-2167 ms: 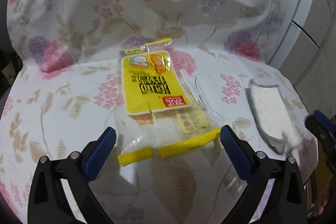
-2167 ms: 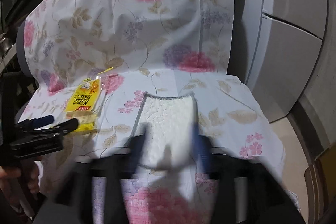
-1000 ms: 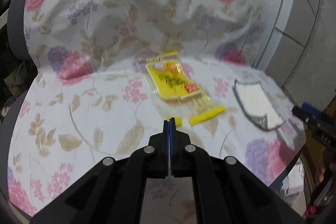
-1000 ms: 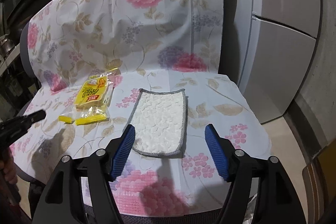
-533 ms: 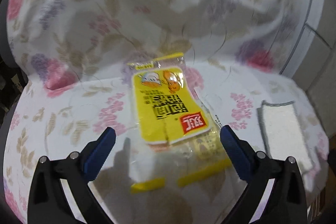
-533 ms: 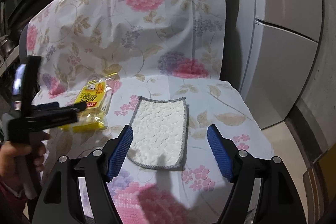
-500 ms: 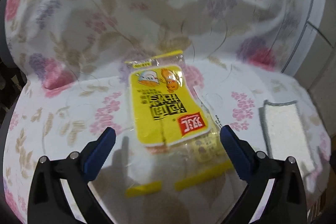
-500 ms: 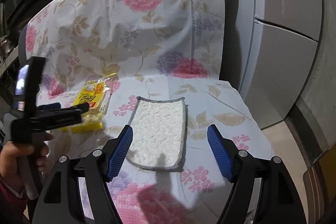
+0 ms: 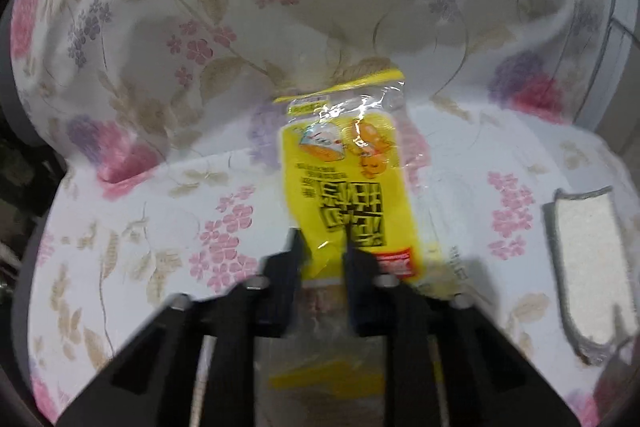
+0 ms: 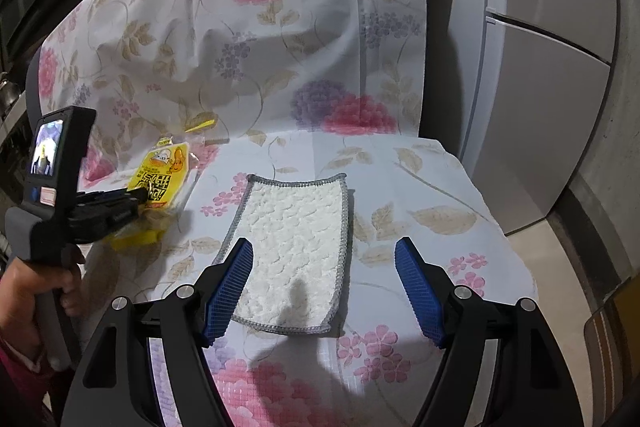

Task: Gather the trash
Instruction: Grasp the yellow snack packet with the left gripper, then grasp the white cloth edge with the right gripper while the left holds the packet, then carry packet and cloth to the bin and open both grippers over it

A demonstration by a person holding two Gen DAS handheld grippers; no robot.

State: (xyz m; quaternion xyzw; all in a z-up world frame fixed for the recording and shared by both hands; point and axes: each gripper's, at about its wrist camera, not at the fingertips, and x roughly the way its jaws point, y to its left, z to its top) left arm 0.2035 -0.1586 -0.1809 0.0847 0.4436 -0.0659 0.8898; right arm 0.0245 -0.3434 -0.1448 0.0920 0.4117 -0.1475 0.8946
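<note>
- A chair draped in a flowered cloth [image 10: 304, 39] fills both views; the cloth covers the backrest and the seat, and everything else is placed here against that seat.
- A yellow snack wrapper [image 9: 346, 183] lies on the seat near its left side as the right wrist camera sees it, close to the fold where the seat meets the backrest. It is a clear plastic bag with a yellow printed panel, cartoon figures and dark lettering. Its far end, with a yellow sealing strip, tilts up toward the backrest.
- What the wrapper holds cannot be made out; only the printed panel and pale, crinkled film show.
- The left gripper [image 9: 324, 255] has just been closing its jaws, and the near part of the wrapper now sits pinched between the two dark fingers. In the right wrist view the same gripper [image 10: 138, 195] reaches in from the left edge with its tip on the wrapper [image 10: 162, 179].
- A hand [image 10: 24, 291] grips that tool's handle, with a dark red sleeve below it.
- A white cloth pad [image 10: 294, 251] with a grey stitched edge lies flat in the middle of the seat, apart from the wrapper, to its right.
- The right gripper [image 10: 324, 291] hangs over the front of the seat with its blue-padded jaws wide apart, nothing between them, and the near end of the pad below.
- A pale cabinet [image 10: 548, 75] stands beside the chair.
</note>
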